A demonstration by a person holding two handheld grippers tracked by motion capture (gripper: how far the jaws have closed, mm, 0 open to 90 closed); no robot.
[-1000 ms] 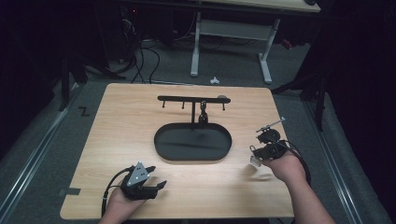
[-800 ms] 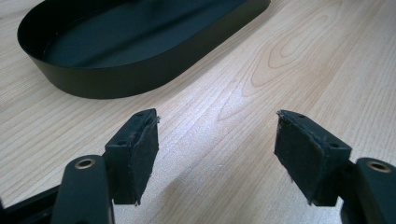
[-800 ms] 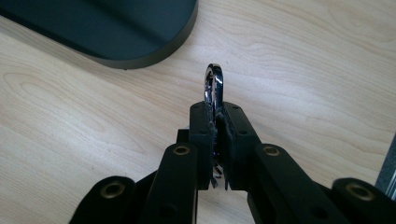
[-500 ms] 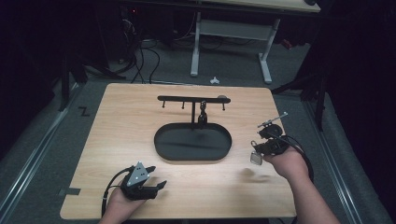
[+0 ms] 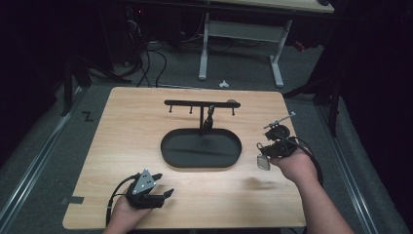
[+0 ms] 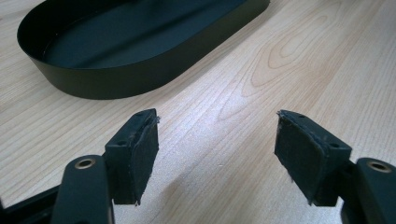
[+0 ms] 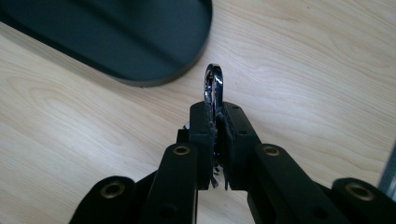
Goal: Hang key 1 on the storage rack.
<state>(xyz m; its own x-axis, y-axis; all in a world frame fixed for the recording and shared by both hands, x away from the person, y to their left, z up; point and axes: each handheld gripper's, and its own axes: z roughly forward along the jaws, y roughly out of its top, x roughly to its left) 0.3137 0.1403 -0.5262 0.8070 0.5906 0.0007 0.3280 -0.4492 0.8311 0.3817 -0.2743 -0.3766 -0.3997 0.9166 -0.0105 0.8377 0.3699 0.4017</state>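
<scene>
Over the table's right side: right gripper (image 7: 215,122) is pinching a metal ring (image 7: 214,86), a small tag (image 5: 263,162) dangling under it.
Near left: left gripper (image 6: 215,156) is resting with jaws spread, holding nothing.
Goal, as I judge it: the ring is heading for a peg on the rack (image 5: 202,104) beyond the black tray (image 5: 200,164).
Doing it well: keeping the pinch firm, ring upright, lining its opening with a free peg before lowering.
</scene>
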